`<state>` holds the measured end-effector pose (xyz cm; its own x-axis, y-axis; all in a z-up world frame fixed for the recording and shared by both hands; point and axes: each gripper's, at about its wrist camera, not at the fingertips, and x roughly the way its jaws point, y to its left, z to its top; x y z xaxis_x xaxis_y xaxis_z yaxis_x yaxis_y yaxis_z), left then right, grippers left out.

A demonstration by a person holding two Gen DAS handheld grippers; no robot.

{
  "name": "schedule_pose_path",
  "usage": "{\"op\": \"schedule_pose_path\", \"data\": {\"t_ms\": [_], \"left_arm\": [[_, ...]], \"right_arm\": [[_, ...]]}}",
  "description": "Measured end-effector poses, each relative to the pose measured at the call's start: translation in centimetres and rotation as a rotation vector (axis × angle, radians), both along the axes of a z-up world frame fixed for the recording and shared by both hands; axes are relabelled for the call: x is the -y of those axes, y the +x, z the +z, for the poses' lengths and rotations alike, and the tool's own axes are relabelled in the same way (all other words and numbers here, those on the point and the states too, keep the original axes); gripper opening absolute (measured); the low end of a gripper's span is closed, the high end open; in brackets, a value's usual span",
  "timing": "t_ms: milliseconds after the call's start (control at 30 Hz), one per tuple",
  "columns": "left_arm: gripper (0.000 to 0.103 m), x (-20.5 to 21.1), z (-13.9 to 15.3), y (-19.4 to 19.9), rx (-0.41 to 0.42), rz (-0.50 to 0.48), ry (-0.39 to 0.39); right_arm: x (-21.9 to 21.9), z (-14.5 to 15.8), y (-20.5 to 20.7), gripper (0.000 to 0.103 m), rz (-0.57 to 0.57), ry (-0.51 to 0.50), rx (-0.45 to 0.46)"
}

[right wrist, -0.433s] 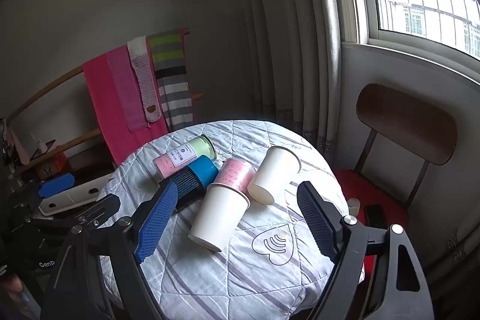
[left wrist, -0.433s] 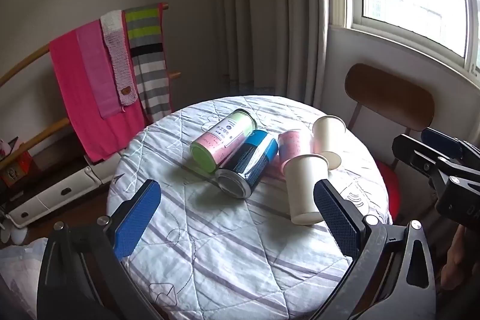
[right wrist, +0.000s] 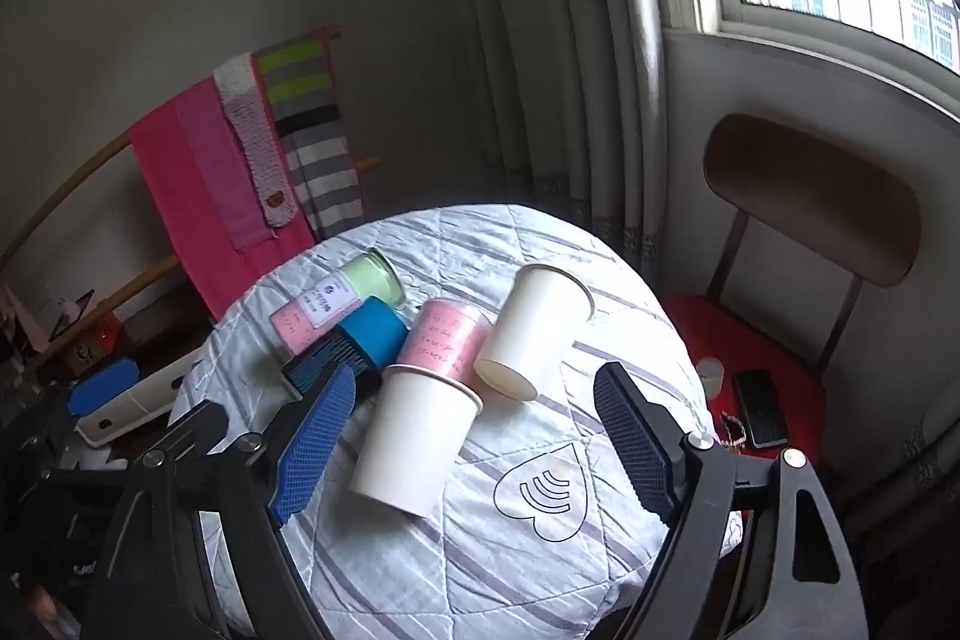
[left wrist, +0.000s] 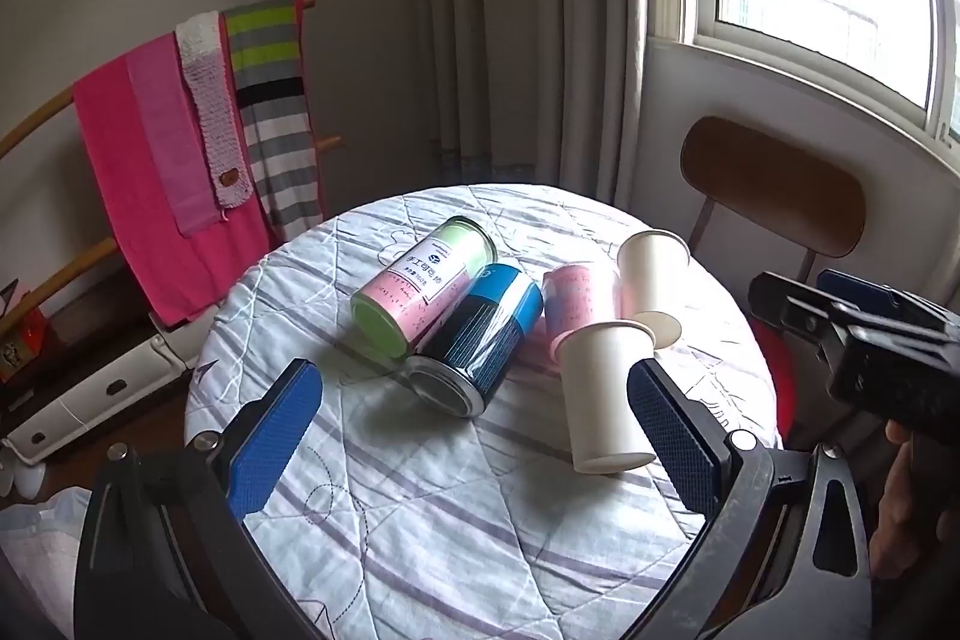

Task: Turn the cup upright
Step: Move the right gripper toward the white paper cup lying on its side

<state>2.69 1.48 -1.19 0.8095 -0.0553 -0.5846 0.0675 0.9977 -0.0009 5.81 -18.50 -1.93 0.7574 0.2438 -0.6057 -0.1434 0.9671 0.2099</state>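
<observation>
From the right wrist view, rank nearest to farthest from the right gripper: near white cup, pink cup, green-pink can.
From the right gripper:
1. Near white cup, lying between the fingers.
2. Pink cup, just behind it.
3. Green-pink can, far left.

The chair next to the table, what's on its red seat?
On the chair's red seat, a dark phone lies flat beside a small pale cup and a thin chain. The table and the right claw hide the rest.

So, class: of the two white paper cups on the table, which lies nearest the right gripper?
The white cup next to the pink cup, lying between the open right gripper fingers; the other white cup lies farther back.
</observation>
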Motion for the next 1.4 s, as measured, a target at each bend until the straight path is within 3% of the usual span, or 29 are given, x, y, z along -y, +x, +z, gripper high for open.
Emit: {"op": "schedule_pose_path", "data": {"t_ms": [367, 667, 867, 1100, 1267, 1400], "left_arm": [[0.103, 0.1, -1.3, 4.1, -0.025, 0.053, 0.05], [0.103, -0.7, -2.1, 6.7, -0.067, 0.031, 0.031], [0.103, 0.1, -2.1, 7.0, -0.082, -0.033, 0.021], [0.103, 0.6, -2.2, 6.9, -0.091, -0.026, 0.041], [0.103, 0.5, -2.3, 6.7, -0.107, -0.013, 0.04], [0.103, 0.5, -1.4, 5.7, -0.087, -0.013, 0.041]], "right_arm": [[1.2, -2.6, 5.7, 0.083, -0.047, 0.144, -0.223], [2.0, -4.7, 9.3, 0.083, -0.097, 0.202, -0.317], [2.5, -4.9, 10.0, 0.083, -0.105, 0.211, -0.321], [1.6, -4.3, 8.4, 0.083, -0.051, 0.184, -0.307], [0.5, -3.8, 6.8, 0.083, -0.038, 0.115, -0.278], [-0.7, -2.4, 4.6, 0.083, -0.055, 0.015, -0.177]]}}
